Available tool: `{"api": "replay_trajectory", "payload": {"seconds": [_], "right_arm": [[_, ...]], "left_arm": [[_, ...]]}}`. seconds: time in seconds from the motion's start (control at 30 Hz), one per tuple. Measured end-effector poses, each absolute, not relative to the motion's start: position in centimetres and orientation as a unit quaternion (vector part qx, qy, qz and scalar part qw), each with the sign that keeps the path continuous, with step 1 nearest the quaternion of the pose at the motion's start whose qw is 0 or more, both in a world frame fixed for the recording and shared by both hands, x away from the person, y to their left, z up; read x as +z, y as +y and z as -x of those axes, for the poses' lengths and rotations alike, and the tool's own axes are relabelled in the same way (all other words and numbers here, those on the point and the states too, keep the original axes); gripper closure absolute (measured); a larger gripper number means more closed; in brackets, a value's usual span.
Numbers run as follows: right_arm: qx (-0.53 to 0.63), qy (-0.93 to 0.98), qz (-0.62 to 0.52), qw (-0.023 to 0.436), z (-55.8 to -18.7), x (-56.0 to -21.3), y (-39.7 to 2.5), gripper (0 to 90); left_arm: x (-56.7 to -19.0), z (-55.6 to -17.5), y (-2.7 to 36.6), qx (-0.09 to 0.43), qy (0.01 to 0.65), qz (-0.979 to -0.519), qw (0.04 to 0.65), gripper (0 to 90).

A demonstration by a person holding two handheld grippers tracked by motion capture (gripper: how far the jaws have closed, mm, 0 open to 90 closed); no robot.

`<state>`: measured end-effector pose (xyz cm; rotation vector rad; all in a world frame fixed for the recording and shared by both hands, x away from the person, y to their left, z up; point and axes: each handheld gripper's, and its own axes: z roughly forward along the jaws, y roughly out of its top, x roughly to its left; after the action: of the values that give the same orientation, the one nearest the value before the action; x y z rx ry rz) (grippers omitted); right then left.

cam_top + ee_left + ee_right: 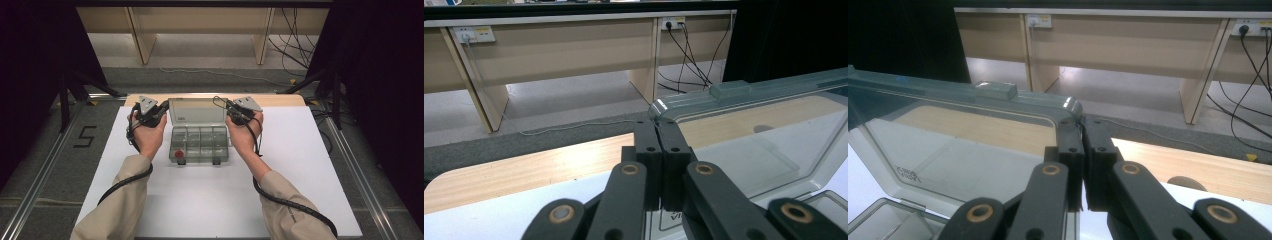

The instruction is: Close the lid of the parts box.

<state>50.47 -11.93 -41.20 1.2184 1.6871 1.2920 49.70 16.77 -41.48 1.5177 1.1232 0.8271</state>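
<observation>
A clear plastic compartment box (199, 145) sits on the white table top with its lid (196, 111) standing open at the far side. A small red item (179, 153) lies in the front left compartment. My left gripper (162, 107) is at the lid's upper left corner. In the left gripper view the gripper (657, 125) has its jaws pressed together on the corner of the lid (749, 145). My right gripper (227, 107) is at the upper right corner. The right gripper view shows the gripper (1082, 125) closed the same way on the lid (963, 145).
The white table sheet (300, 165) extends around the box, with a wooden strip (280, 100) along its far edge. Beyond it stand a light wooden bench (200, 20) and floor cables (295, 45). Two dark latches (181, 161) hang on the box front.
</observation>
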Motion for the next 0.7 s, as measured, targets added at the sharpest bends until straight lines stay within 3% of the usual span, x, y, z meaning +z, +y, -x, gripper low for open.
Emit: {"api": "replay_trajectory", "payload": {"seconds": [0.7], "right_arm": [[0.499,0.646,-0.463,0.345,-49.95,-41.4,-11.98,88.5]], "left_arm": [[-41.64,-48.94,16.67,0.344,0.467,-0.63,0.516,88.8]]}}
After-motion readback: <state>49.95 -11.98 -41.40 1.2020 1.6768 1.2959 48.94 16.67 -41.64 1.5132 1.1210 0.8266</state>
